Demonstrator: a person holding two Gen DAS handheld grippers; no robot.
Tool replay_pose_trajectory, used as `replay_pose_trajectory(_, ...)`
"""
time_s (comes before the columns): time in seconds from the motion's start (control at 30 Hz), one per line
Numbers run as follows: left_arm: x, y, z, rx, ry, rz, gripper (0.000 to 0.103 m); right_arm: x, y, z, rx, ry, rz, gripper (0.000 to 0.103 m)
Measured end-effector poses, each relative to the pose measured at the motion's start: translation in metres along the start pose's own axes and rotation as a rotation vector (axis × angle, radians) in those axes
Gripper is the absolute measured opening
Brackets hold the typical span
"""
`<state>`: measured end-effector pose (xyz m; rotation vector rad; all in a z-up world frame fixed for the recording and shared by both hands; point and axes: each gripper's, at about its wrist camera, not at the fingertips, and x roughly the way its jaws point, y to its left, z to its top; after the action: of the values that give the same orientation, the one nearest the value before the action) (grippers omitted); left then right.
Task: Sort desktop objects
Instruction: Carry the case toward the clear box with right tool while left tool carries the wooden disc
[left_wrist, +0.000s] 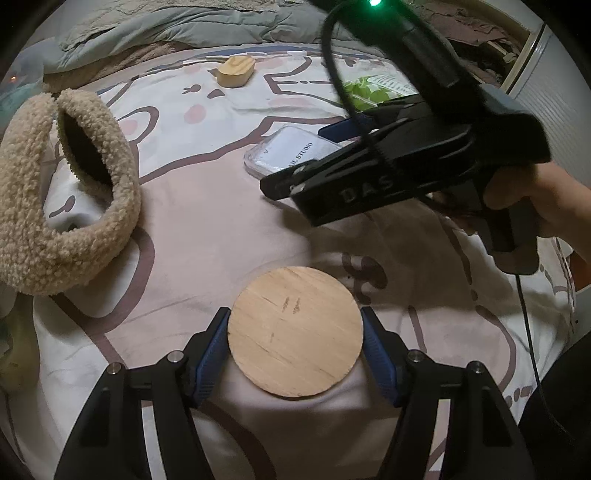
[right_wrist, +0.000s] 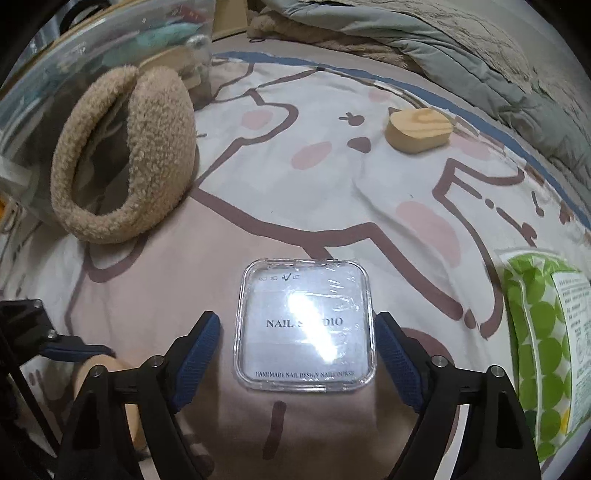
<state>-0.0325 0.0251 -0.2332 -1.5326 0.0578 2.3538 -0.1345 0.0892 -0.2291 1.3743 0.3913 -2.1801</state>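
A: What has the left gripper got?

B: A round wooden disc. It sits between the two blue pads, and both pads touch its edge, so the grip is closed on it. The disc lies flat on the bedsheet.

A: And the right gripper?

B: Its jaws stand wide. The clear case, printed NAIL STUDIO, lies flat between the fingers with a gap on each side; nothing touches it.

A: What lies further out from the left one?

B: Ahead and to its right is the right gripper, held in a hand above the case. Ahead to the left are fuzzy tan earmuffs. Far ahead lies a small wooden block.

A: And around the right one?

B: The earmuffs are ahead to the left, the block far ahead to the right. A green dotted packet lies just to its right. The disc shows low on its left, behind the finger.
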Motion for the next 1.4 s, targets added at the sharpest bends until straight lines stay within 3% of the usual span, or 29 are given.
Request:
replay_pose_trajectory(0.37, -0.005, 0.019, -0.014, -0.008, 0.001, 0.034, 0.070, 0.009, 0.003, 0.008, -0.058, 0.006, -0.085, 0.085)
replay_pose_trajectory(0.43, -0.003, 0.019, -0.015, 0.001, -0.001, 0.035, 0.070, 0.009, -0.001, 0.010, -0.043, 0.008, -0.071, 0.077)
replay_pose_trajectory(0.73, -0.004, 0.017, -0.013, 0.010, -0.002, 0.055, 0.068, 0.003, -0.001, 0.005, -0.026, 0.001, -0.049, 0.077)
replay_pose_trajectory(1.1, -0.044, 0.026, 0.017, -0.043, -0.145, 0.075, 0.068, -0.029, -0.005, 0.008, 0.014, -0.063, 0.001, 0.077)
replay_pose_trajectory(1.4, -0.077, 0.026, 0.029, -0.067, -0.230, 0.070, 0.068, -0.087, -0.009, 0.023, 0.074, -0.189, 0.031, 0.077)
